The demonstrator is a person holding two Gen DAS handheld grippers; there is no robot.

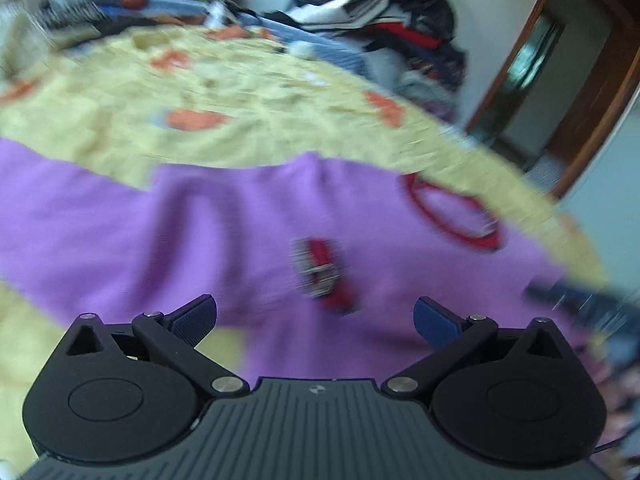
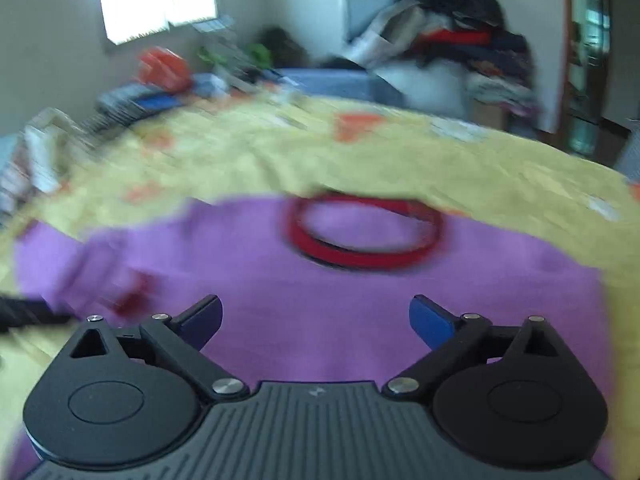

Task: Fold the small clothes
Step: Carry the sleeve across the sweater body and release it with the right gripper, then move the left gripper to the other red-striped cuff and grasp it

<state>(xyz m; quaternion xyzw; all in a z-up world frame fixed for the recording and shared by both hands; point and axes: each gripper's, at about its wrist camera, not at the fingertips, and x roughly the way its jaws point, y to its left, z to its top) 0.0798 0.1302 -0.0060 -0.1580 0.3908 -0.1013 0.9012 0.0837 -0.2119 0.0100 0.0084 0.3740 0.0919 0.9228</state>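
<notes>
A small purple shirt (image 1: 248, 224) with a red collar (image 1: 452, 212) lies spread on a yellow bedspread (image 1: 248, 92). A red print (image 1: 326, 274) shows on its front. My left gripper (image 1: 316, 320) is open and empty, just above the shirt's lower part. In the right wrist view the same purple shirt (image 2: 320, 304) fills the foreground, its red collar (image 2: 368, 232) straight ahead. My right gripper (image 2: 316, 320) is open and empty above the shirt. Both views are blurred by motion.
The yellow bedspread (image 2: 400, 160) has orange patches. A heap of clothes (image 1: 400, 28) is piled at the back right, also in the right wrist view (image 2: 452, 44). Clutter and an orange bag (image 2: 164, 68) lie at the far left. A wooden door frame (image 1: 580, 88) stands at right.
</notes>
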